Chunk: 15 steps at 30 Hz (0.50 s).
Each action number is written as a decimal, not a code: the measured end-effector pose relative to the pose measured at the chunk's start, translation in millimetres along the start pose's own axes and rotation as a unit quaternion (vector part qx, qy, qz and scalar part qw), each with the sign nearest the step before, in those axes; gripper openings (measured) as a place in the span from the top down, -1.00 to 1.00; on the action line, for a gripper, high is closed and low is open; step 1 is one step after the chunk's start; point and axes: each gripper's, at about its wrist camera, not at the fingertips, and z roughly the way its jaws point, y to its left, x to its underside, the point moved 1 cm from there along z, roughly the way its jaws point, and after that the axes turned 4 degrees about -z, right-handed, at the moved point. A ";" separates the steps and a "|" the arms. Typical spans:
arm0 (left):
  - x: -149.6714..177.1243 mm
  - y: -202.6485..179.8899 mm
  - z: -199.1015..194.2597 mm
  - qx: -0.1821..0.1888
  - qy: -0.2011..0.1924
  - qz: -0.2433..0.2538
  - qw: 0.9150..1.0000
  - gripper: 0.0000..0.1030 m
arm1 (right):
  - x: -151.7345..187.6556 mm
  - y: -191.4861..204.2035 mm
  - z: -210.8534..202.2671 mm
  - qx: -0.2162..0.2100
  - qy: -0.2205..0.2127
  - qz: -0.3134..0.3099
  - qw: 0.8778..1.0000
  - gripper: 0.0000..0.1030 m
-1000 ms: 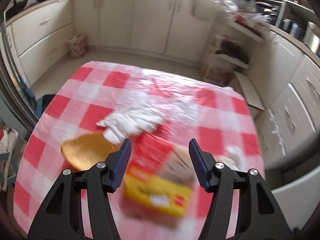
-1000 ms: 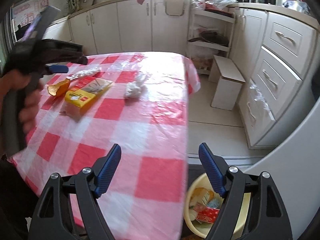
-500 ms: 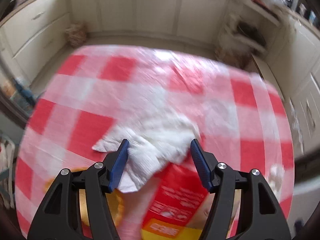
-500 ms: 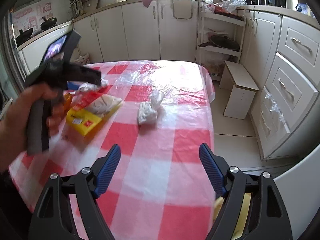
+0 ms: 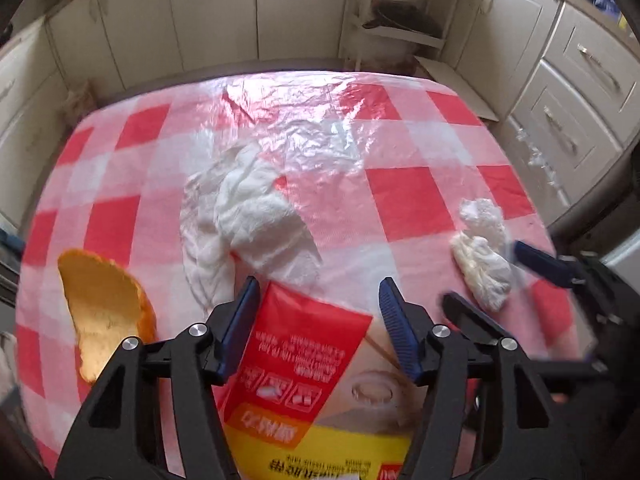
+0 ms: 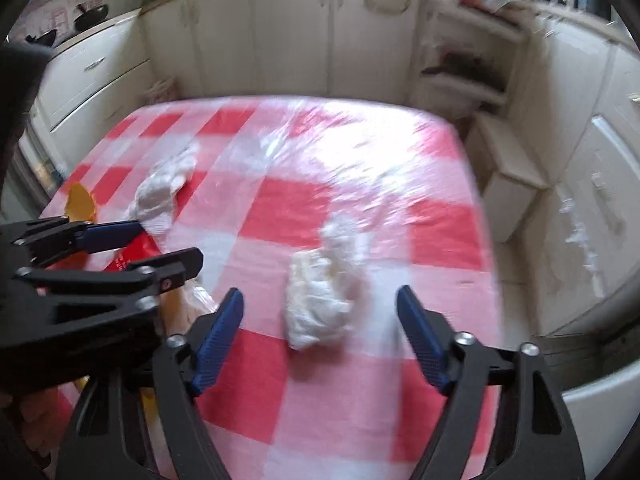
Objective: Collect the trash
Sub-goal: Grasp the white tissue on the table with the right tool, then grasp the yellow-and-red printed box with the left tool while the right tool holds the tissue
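— Cream kitchen cupboards (image 5: 224, 12) ring a bench (image 5: 404, 200) under a red-and-white checked cloth with clear plastic over it. What trash lies there?

— A crumpled napkin (image 5: 248, 216) near the middle, an orange peel (image 5: 100, 304) at its left edge, a red-and-yellow packet (image 5: 312, 376) at the near edge, and a small wad (image 5: 482, 256) of white paper off to the right.

— How does the left claw (image 5: 316, 324) stand?

— Wide apart, gripping nothing. It points forward and down over the packet, whose red end lies between the blue fingers (image 5: 240, 320); the napkin sits just past the tips. From the right wrist camera the same claw (image 6: 132, 248) reaches in from the left, low over the packet (image 6: 132, 256), the peel (image 6: 80, 204) just behind it.

— And the right claw (image 6: 320, 336)?

— Also wide, empty. It is angled down at the bench (image 6: 440, 220), with the wad (image 6: 324, 292) lying between and just ahead of its fingers (image 6: 220, 336), not touching either. The left wrist camera shows it (image 5: 516, 276) coming in from the right edge, its tips beside the wad.

— The napkin from that side?

— Farther back on the left (image 6: 164, 188), well apart from the wad.
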 end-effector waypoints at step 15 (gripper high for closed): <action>73.4 -47.6 -28.5 0.002 0.011 0.082 0.997 -0.22 | 71.5 13.9 -62.5 -0.027 0.019 -0.042 0.999 0.63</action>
